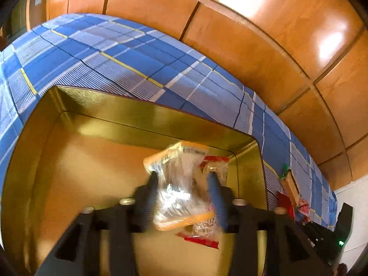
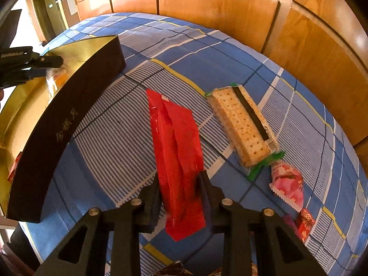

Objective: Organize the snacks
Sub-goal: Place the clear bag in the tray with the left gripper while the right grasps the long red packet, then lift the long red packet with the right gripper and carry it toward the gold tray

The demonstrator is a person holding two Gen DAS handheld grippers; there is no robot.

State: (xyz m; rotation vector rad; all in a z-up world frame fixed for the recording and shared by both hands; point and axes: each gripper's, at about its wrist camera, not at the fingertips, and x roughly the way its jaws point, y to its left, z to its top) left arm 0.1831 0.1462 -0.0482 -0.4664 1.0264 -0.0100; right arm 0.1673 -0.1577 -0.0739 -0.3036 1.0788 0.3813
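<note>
Blurred clear snack packet (image 1: 181, 184); dark wrapper (image 2: 172, 270) cut off at the bottom edge.

blue plaid cloth (image 2: 230, 53), gold-lined dark box (image 2: 69, 115), red packet (image 2: 177, 142), pink floral wrapper (image 2: 287, 181).

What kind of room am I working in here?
Probably a bedroom or hotel room: the snacks and gold-lined box sit on a blue plaid sheet that looks like bedding, backed by glossy wood wall panels.

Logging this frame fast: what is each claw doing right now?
Left claw: shut on a clear orange-edged snack packet, over the gold-lined box.
Right claw: shut on a long red foil packet.
</note>
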